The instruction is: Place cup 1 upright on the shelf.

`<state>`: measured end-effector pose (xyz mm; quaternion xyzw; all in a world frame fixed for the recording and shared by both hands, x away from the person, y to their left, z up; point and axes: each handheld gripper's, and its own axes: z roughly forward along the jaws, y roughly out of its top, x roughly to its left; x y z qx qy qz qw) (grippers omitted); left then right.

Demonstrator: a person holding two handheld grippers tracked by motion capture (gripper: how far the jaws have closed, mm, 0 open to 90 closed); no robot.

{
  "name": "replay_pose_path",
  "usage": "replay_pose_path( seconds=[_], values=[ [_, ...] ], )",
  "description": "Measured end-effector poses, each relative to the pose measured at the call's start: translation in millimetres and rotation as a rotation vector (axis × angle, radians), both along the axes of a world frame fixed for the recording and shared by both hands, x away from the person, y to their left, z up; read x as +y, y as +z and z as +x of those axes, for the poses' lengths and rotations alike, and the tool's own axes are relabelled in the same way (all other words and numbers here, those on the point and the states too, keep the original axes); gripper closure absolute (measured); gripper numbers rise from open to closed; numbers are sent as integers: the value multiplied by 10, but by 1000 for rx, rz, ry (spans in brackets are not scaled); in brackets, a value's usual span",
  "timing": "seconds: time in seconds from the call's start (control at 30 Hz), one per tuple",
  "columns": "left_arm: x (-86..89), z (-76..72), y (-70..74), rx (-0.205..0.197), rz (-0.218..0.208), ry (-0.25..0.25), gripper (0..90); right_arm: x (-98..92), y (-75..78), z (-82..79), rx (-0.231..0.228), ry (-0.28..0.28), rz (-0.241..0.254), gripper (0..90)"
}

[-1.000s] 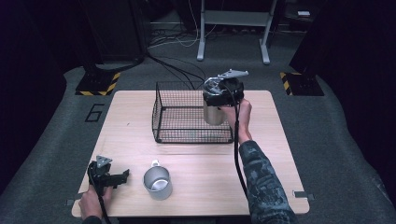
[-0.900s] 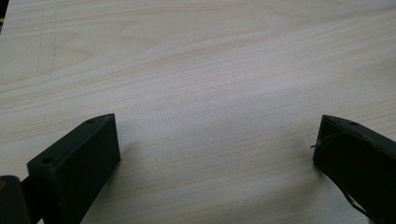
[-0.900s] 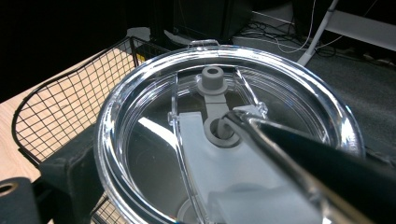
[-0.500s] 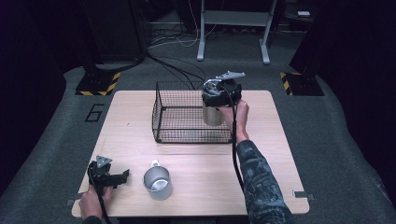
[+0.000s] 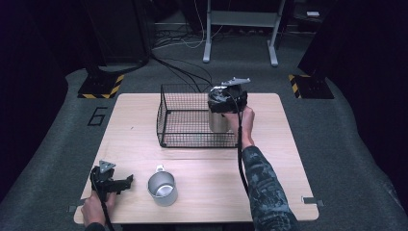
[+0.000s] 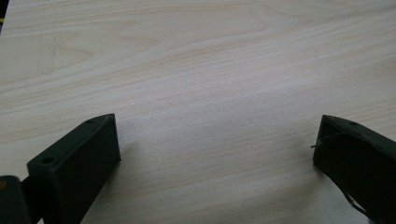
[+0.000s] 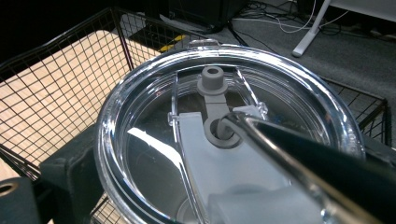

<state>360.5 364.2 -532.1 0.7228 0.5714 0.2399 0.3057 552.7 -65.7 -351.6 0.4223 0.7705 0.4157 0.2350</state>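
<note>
Only a grey "6" [image 5: 98, 116] on the floor beside the table [image 5: 288, 159] is readable.

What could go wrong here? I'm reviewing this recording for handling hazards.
1. The right gripper holds the lidded steel tumbler at the wire basket corner; it could catch the rim and tip.
2. The grip sits up by the clear lid, so the tumbler might slip.
3. The right gripper's cable hangs over the table and could snag.

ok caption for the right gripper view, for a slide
Right gripper holding a clear-lidded tumbler at the wire basket, seen along its jaws.
</note>
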Motion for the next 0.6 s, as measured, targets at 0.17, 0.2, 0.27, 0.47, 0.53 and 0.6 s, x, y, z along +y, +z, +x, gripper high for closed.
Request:
replay_pose_path(
  seconds=[0.17,0.2,0.27,0.47,0.53,0.6],
  values=[
    [-7,2,-6,-8,-6,8,4,24,-57,12,14,-1,-3,34],
    [-9,2,-8,-11,-6,10,4,26,-72,19,14,0,-7,34],
    [-7,2,-6,-8,-6,8,4,28,-87,28,14,3,-13,34],
    [-8,0,-5,-5,-7,8,4,54,-141,42,32,-1,-21,34],
    [-9,2,-8,-11,-6,10,4,55,-157,49,30,1,-25,34],
    [-9,2,-8,-11,-6,10,4,61,-173,51,36,-3,-26,34]
  ],
)
